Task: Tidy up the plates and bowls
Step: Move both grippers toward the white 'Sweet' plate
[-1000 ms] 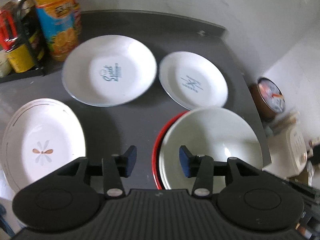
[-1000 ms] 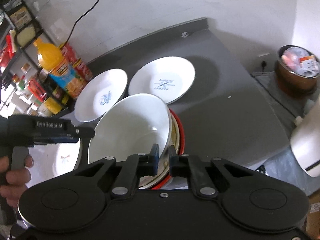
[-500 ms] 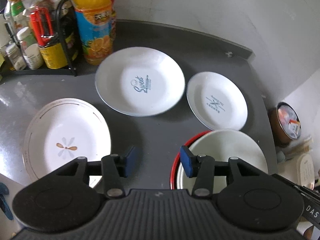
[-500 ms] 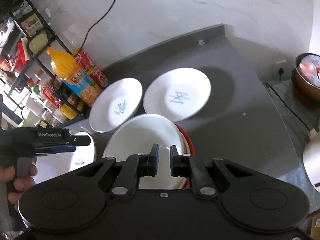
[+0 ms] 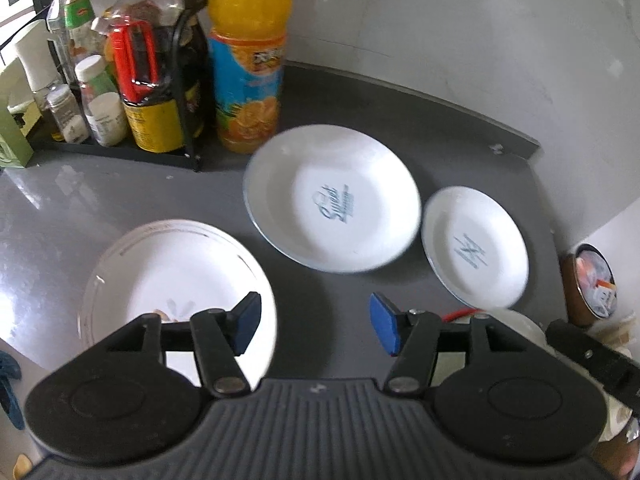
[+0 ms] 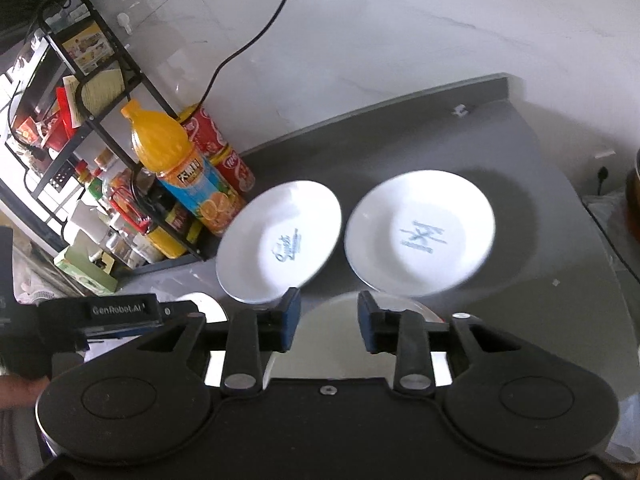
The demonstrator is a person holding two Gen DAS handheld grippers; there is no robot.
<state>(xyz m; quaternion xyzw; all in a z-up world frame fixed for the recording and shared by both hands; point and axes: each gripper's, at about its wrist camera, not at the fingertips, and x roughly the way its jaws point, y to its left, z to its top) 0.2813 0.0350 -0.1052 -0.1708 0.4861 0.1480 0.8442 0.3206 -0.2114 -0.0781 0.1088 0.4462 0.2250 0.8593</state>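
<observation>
Blue pads face each other across a wide gap on the left claw, which holds nothing and hangs over bare grey tabletop. Just left of it, partly under its left finger, lies the oval plate with a faint flower mark. Beyond sits the big script plate, and to its right, close but not clearly touching, the smaller plate. A red rim and a pale bowl peek out behind the claw's right finger.

The right claw is also parted and empty, poised above the bowl, whose rim shows between its fingers. Ahead of it lie the script plate and the smaller plate. The left claw's body crosses the lower left of that view, with a bit of the hand holding it.

Farther back stand a juice bottle and a wire rack crowded with jars, just behind the script plate.

The bowl appears stacked; the three plates probably remain to be gathered. Risks from here: glazed rims are thin and slick, so a shallow pinch could let a plate slide out or tip. Reaching for the script plate brings a claw near the bottle, which could be knocked over. The bowl stack sits near the tabletop's front edge, hidden under both claws, so a blind nudge could push it off.
</observation>
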